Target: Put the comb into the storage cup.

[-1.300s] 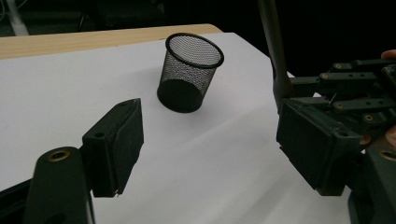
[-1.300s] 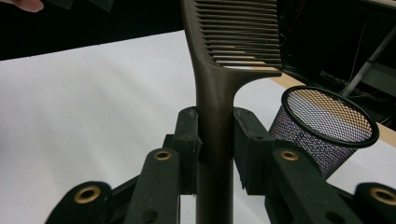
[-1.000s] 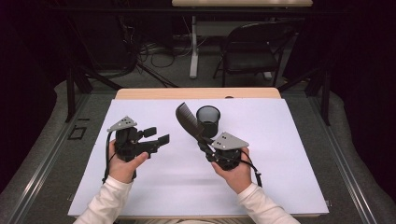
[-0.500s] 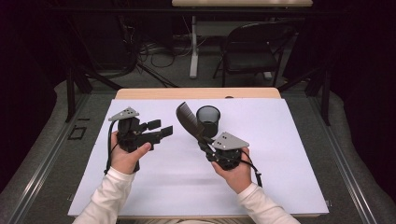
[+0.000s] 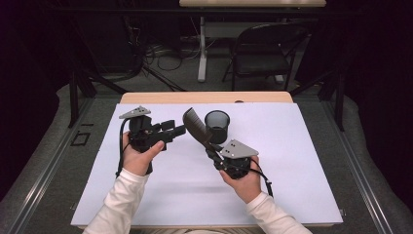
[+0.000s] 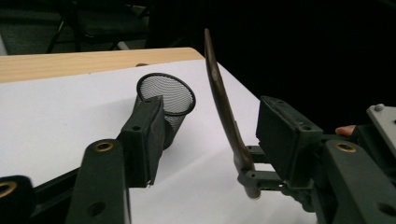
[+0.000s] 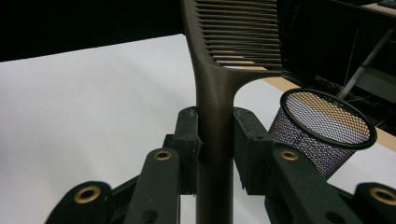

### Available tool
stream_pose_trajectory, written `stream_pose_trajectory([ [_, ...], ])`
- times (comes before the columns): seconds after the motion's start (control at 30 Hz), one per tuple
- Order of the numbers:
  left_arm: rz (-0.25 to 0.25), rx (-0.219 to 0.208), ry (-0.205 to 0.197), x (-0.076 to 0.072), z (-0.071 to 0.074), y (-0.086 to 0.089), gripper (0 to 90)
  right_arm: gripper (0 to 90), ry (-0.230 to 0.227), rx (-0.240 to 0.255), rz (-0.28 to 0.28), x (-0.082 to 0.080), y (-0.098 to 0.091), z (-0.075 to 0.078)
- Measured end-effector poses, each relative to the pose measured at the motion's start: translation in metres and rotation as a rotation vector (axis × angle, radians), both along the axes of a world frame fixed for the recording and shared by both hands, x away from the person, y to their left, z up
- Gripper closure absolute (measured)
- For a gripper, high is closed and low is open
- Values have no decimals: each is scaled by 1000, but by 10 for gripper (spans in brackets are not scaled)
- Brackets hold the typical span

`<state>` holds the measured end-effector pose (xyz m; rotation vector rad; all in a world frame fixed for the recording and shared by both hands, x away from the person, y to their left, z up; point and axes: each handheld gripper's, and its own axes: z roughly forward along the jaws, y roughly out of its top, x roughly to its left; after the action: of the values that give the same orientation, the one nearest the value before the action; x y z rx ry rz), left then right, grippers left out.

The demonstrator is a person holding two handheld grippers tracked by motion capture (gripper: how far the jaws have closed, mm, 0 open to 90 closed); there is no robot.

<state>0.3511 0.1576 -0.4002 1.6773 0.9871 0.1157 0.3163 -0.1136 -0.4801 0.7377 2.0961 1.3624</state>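
Fingers [image 7: 187, 140] of the right gripper [image 5: 213, 150] are clenched on the handle of a dark brown comb [image 5: 195, 126], which rises tilted from them, teeth end uppermost, above the white-covered worktop [image 5: 292, 161]. Just beyond the comb's far side, a black mesh cup [image 5: 217, 126] stands upright on the worktop, close to the comb's teeth end but apart from it. Facing the comb from its other side, the left gripper [image 5: 179, 130] has just been closing its fingers [image 6: 144, 135], which stand parted with nothing between them, held above the worktop.
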Motion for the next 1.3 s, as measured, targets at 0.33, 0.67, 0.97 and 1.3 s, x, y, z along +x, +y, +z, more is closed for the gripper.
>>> stream_pose_trajectory([
  [0.33,0,-14,8,0,-6,1,477,727,-10,-8,-1,-2,3,-3],
  [0.67,-6,-42,19,1,-12,0,533,727,-25,-17,2,-5,5,-5],
  [0.97,-13,-76,34,2,-16,-1,591,727,-25,-18,7,-7,7,-7],
  [1.3,-7,-87,36,1,-20,-5,663,727,-23,-18,11,-8,9,-8],
])
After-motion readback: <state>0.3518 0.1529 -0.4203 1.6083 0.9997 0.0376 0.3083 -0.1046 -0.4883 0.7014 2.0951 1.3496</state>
